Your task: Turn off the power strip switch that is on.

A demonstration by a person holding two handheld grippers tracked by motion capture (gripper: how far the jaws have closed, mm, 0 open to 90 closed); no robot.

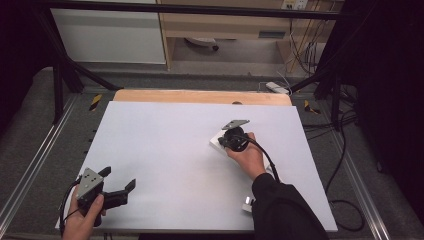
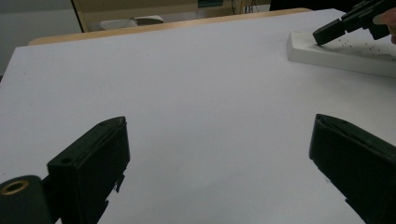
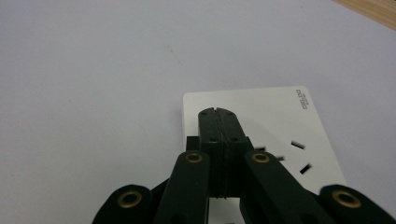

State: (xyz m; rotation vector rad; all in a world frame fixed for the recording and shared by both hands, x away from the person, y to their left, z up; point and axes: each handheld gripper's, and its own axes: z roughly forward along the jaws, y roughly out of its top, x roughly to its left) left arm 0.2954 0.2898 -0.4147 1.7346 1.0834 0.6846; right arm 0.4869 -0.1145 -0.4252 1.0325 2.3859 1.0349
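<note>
A white power strip (image 1: 216, 142) lies on the white table (image 1: 165, 150), right of centre. My right gripper (image 1: 223, 144) is shut with nothing between its jaws. In the right gripper view its tips (image 3: 218, 112) sit over the strip's top face (image 3: 289, 121) near its end, beside the socket slots. The left gripper view shows that gripper's black tip (image 2: 321, 37) down on the strip (image 2: 345, 58). My left gripper (image 1: 120, 177) rests at the table's front left corner, open, with bare table between its jaws (image 2: 219, 123).
A wooden strip (image 1: 200, 96) borders the table's far edge. A small white piece (image 1: 247, 202) shows beside the dark sleeve near the front edge. Cables (image 1: 345, 200) trail on the floor to the right. Metal frame legs stand at both far corners.
</note>
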